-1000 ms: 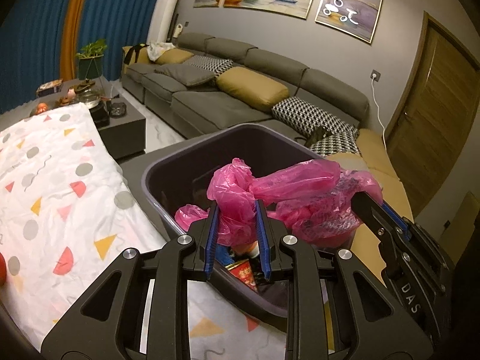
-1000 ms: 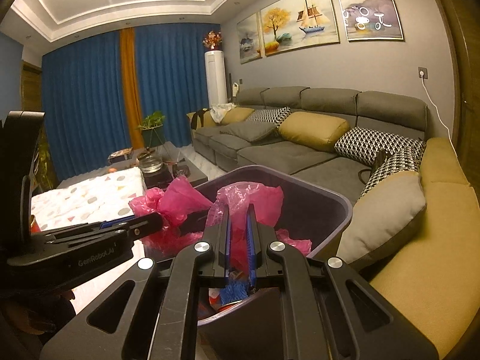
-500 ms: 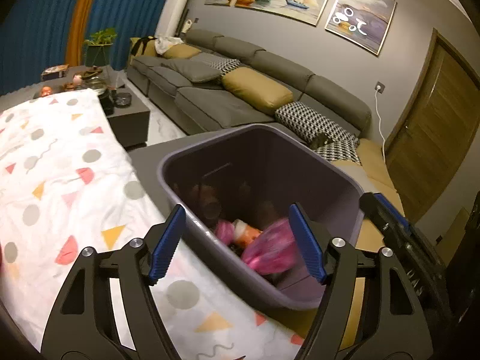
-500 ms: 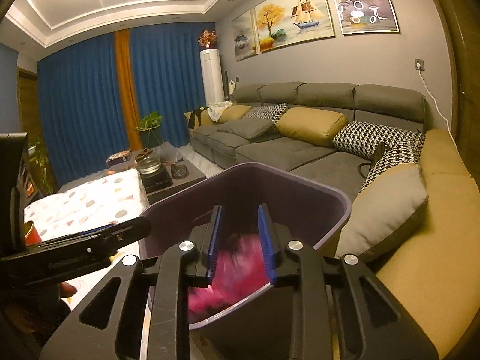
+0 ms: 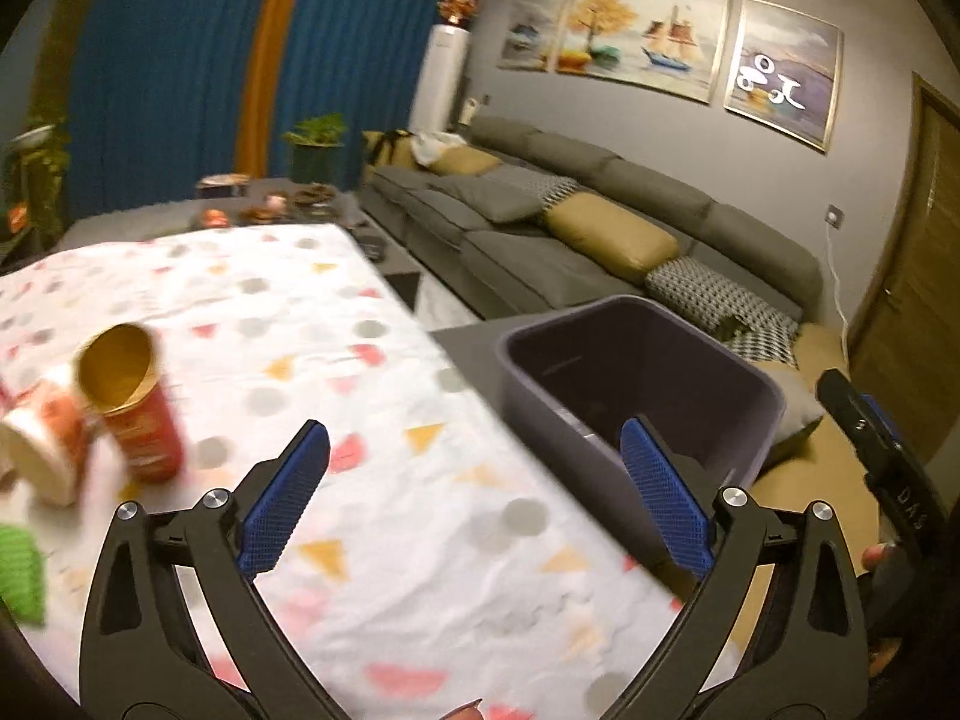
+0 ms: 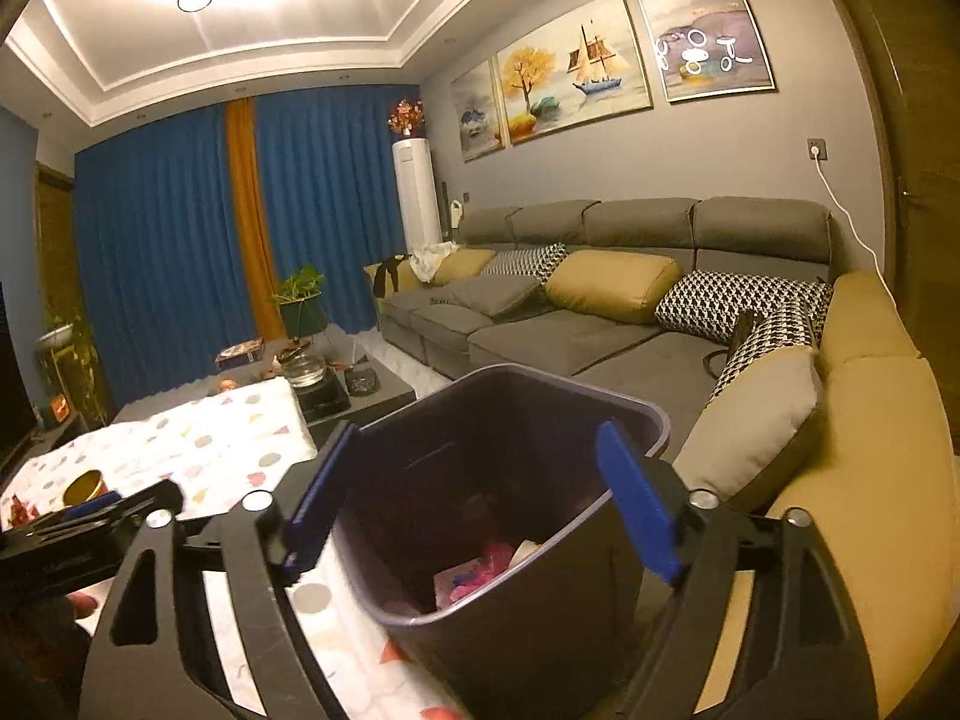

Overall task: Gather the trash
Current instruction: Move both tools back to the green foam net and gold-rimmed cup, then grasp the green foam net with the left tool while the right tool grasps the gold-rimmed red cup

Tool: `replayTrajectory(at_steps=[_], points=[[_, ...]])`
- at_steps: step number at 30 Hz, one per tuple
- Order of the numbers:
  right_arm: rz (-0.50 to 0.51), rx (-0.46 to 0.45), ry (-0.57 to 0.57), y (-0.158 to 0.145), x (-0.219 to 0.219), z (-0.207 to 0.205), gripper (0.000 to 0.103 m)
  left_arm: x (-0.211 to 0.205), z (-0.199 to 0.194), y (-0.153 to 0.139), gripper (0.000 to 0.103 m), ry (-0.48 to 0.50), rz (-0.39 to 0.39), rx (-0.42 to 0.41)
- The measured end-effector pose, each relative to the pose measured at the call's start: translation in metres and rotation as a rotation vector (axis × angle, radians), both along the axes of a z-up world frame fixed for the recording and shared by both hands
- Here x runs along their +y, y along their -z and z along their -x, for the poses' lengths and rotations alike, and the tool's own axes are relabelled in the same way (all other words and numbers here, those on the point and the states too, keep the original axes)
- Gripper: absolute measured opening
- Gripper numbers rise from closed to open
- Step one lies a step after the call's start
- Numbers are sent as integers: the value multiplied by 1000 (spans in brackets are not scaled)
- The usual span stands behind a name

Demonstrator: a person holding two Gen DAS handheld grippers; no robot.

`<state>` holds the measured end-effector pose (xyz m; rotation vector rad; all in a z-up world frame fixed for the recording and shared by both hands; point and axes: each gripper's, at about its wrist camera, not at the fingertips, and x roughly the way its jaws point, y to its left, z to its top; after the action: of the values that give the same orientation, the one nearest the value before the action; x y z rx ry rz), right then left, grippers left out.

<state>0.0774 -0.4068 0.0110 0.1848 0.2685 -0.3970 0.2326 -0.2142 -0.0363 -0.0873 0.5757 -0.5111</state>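
Note:
A dark purple bin (image 5: 648, 372) stands at the table's right edge; in the right wrist view the bin (image 6: 540, 414) holds the pink plastic bag (image 6: 486, 564) and other trash at its bottom. My left gripper (image 5: 474, 480) is open and empty above the patterned tablecloth (image 5: 312, 324), left of the bin. My right gripper (image 6: 480, 504) is open and empty right over the bin's mouth. A red tube can (image 5: 132, 396) with a gold open top lies on the cloth at the left, next to a white and red cup (image 5: 42, 444). The can also shows in the right wrist view (image 6: 87, 485).
A green item (image 5: 21, 570) lies at the cloth's left edge. A grey sofa (image 5: 600, 240) with yellow and patterned cushions runs behind and beside the bin. A dark coffee table (image 6: 336, 378) with a kettle and small items stands beyond the cloth.
Both grippers opened and let go of the pink bag, which dropped into the bin. My left gripper has swung left over the tablecloth, bringing the can and cup into view.

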Motion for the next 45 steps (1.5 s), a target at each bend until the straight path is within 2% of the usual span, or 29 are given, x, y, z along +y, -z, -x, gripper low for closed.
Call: replayTrajectory(at_steps=[7,13,18,24,30,38,41,45], points=[[27,1,-64,-7,39,11,87,74,30,-3,96,-154,-54,-34],[31,0,-163,-8,84,10,87,145,48,-4,96,-299,-80,-35],[36,15,-269,-5,124,2,87,201,54,6,96,-416,-116,-7],[45,25,-373,-2,171,-6,87,264,58,17,96,-527,-123,24],[61,40,-448,-1,206,-16,87,298,49,32,96,-542,-83,85],[62,59,-482,2,225,-25,87,303,27,48,96,-492,-84,153],[65,66,-487,2,229,-31,87,301,15,55,89,-460,-89,196],[75,77,-502,4,236,-38,87,299,3,65,69,-443,-109,260]])
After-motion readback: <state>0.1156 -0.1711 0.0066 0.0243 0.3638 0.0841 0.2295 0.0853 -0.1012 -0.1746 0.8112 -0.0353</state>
